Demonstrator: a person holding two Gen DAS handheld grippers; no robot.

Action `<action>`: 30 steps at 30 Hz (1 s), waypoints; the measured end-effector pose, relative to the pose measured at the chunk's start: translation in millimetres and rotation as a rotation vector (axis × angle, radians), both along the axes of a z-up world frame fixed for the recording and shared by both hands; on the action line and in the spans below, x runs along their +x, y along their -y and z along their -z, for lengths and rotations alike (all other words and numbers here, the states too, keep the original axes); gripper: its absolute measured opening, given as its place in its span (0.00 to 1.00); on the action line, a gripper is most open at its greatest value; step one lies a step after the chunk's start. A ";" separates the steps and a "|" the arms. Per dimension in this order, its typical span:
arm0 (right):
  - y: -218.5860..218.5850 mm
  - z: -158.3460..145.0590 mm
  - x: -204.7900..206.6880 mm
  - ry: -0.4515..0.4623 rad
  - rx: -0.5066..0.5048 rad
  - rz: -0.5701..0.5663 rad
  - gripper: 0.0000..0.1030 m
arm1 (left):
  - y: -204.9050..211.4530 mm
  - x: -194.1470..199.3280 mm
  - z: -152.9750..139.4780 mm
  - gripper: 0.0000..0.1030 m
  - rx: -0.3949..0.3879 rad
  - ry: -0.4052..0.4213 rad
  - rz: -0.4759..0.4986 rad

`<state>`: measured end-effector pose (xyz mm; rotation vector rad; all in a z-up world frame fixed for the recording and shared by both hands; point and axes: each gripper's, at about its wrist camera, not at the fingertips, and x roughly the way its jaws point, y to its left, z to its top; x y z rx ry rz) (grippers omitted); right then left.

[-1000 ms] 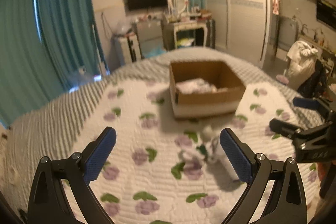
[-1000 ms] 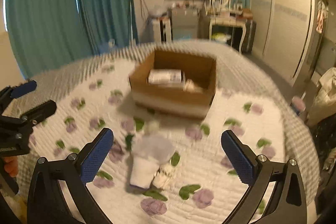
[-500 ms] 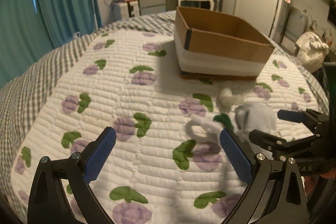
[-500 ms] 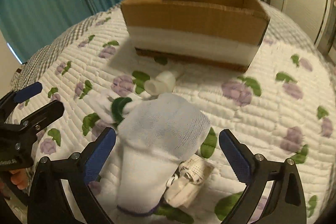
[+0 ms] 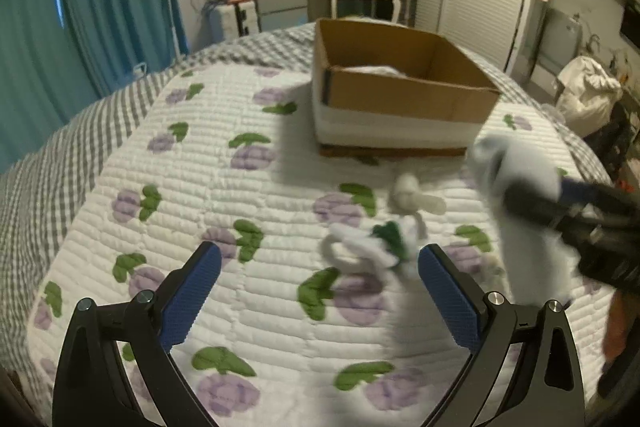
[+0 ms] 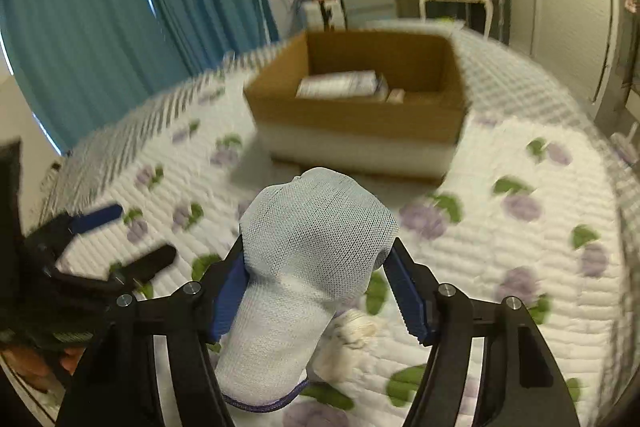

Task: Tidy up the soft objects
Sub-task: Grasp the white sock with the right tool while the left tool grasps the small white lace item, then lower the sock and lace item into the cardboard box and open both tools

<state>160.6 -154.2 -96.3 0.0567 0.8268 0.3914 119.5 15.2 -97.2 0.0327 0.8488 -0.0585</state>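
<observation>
A pale blue-white mesh sock (image 6: 316, 267) is gripped between the blue pads of the right gripper (image 6: 320, 291), whose jaws are closing on it; the toe end rises above the fingers and the dark-trimmed cuff hangs below them. The sock is held on the near side of the cardboard box (image 6: 360, 115), apart from it and above the flowered quilt (image 6: 520, 267). In front of the box, other small white soft items (image 5: 372, 247), one with a green patch, are left lying on the quilt, and a crumpled white piece (image 6: 352, 335) is seen just beneath the held sock. Folded white things (image 6: 340, 85) are seen inside the box. The left gripper (image 5: 320, 291) is held wide open with nothing between its pads, nearer than the box and just beside the white items.
</observation>
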 end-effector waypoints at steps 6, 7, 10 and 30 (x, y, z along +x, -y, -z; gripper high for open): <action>47.0 -25.2 -19.2 0.063 -0.081 0.090 0.64 | 48.6 -5.3 -2.6 0.96 -0.018 -0.027 0.061; 53.9 -22.0 -20.6 0.057 -0.091 0.106 0.64 | 57.3 -4.8 1.1 0.96 -0.019 -0.038 0.065; 76.8 -2.3 -22.8 0.009 -0.093 0.146 0.64 | 83.6 0.6 21.1 0.96 -0.043 -0.100 0.093; 105.8 53.5 -19.9 -0.095 -0.068 0.175 0.64 | 135.2 27.3 74.6 0.28 -0.081 -0.326 0.223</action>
